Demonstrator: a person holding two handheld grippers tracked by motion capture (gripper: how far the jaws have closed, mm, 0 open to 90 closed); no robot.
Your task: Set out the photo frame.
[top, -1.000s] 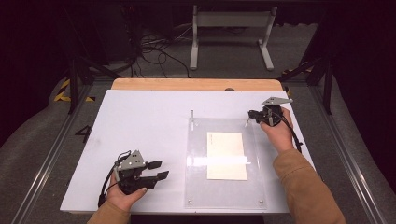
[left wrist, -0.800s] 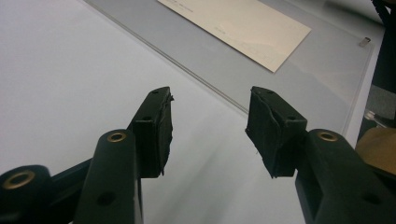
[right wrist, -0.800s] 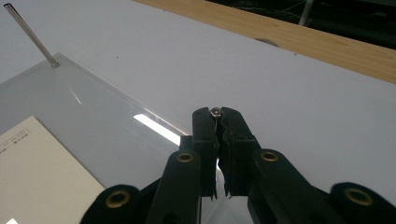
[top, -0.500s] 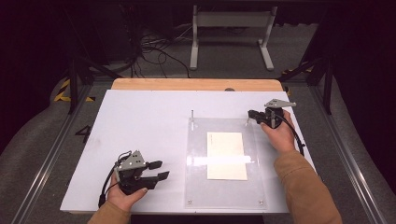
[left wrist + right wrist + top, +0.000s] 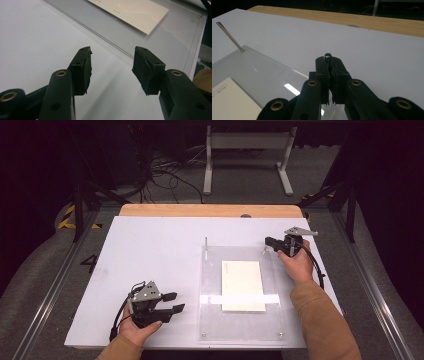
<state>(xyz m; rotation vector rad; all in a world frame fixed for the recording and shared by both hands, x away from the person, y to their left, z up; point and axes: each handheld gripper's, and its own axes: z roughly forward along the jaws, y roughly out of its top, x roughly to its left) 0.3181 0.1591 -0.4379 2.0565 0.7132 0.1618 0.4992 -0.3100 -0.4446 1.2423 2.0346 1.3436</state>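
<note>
The white bench carries a clear plate with a card on it. My right hand-held gripper is clamped tight on the thin pin at the plate's far right corner. My left hand-held gripper sits open and empty just left of the plate. Another pin stands at the plate's far left corner.

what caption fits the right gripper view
Right hand-held gripper shut on a pin at the clear plate's corner.
</note>
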